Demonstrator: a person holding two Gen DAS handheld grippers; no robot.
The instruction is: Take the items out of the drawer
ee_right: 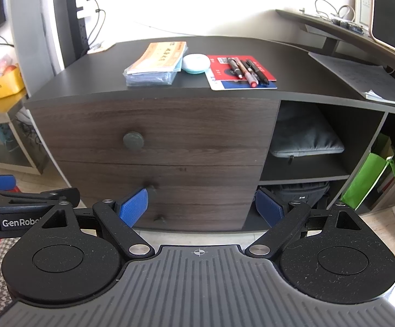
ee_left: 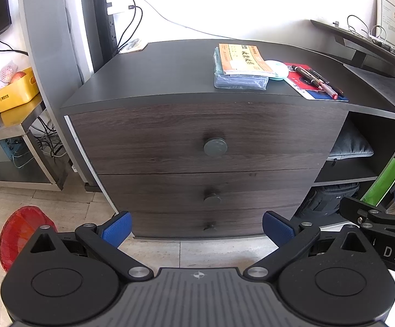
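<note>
1. Dark wood-grain cabinet (ee_left: 205, 136) fills both views, with 3 drawers stacked one above another and all shut flush.
2. Each drawer carries a round knob. The top drawer's knob (ee_left: 215, 146) sits at the centre of its front, the middle knob (ee_left: 211, 197) below it and the bottom knob (ee_left: 210, 227) lowest.
3. On the cabinet top (ee_left: 170, 76) lie a stack of booklets (ee_left: 239, 66), a small pale round case (ee_right: 196, 63) and a red-and-blue folder (ee_right: 241, 73) with several pens (ee_right: 245, 72) resting across it. These may be things already taken out, but the pictures cannot confirm that.
4. Whatever remains in the drawers is hidden behind the closed fronts.
5. Right of the drawers, open shelves hold a grey cushion (ee_right: 305, 139), a dark bag (ee_right: 301, 190) and a green paper bag (ee_right: 366, 182).
6. The left gripper (ee_left: 196, 227) is held low and back from the cabinet, roughly squared to the drawer fronts, probably to line up with a knob.
7. Its blue-padded fingers (ee_left: 117, 229) stand wide apart, holding nothing and touching nothing.
8. The right gripper (ee_right: 200, 207) hangs beside it, aimed further right, towards the cabinet's right edge.
9. Its fingers (ee_right: 133, 207) are likewise spread wide, empty and clear of the cabinet.
10. Judged from this, no drawer-opening step is under way yet.
</note>
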